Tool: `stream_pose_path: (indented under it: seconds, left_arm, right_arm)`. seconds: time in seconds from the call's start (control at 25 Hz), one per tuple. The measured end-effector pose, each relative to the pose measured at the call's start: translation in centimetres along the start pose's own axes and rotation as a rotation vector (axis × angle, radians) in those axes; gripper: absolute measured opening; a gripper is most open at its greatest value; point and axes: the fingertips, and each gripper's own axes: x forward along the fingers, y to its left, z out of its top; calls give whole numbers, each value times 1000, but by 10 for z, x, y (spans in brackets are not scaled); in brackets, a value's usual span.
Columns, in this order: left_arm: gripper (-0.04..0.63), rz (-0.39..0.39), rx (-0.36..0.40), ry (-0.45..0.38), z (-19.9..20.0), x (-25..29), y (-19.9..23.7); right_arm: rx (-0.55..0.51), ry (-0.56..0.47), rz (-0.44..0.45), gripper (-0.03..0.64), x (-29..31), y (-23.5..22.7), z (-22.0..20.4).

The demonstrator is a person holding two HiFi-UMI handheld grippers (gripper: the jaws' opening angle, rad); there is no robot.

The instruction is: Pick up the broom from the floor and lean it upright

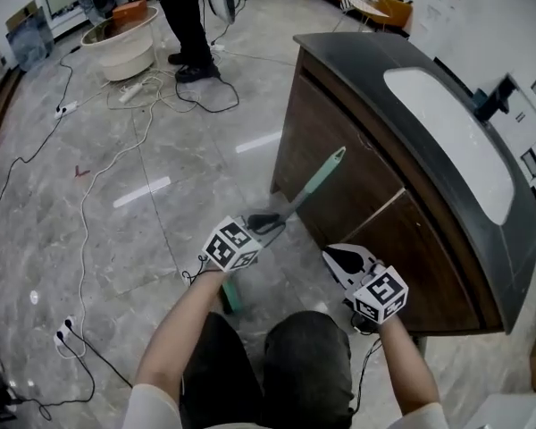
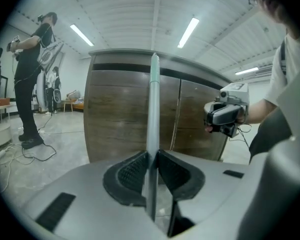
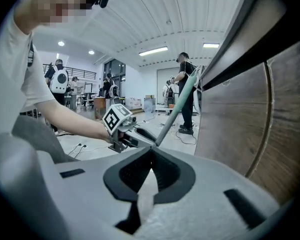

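Overhead, the left gripper (image 1: 267, 224) clamps the pale green broom (image 1: 317, 184) by its handle, which slants up before the wooden counter (image 1: 339, 164); the right gripper (image 1: 339, 257) hangs beside. Left gripper view: jaws pinch the handle. Right gripper view: jaws together, empty

The lower end of the broom (image 1: 314, 186) is largely hidden behind the left gripper (image 1: 267, 223).

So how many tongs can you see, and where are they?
2. The left tongs are clamped on the broom handle; the right tongs are shut and empty, beside the cabinet. None seem hidden.
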Motion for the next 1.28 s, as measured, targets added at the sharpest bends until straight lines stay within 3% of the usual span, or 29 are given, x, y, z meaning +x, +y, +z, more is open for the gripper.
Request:
stream_pose_path:
  seconds: [0.44,0.84,1.16,1.28]
  left_arm:
    - [71,-58,-20,-25,46,50,-20]
    - [72,10,-70,-73,39,83,-2]
    - [71,-26,-50,-50,36,98,-8]
    - [163,-30,-38,-40,36,101,-11]
  right_arm:
    - [-4,-27,-26,0,-18,-9,24]
    - [24,-17,-59,0,-27,-23,3]
    - [27,-24,-67,0,-31,-29,-1]
    - [35,-32,-66,0,-33,-33,2]
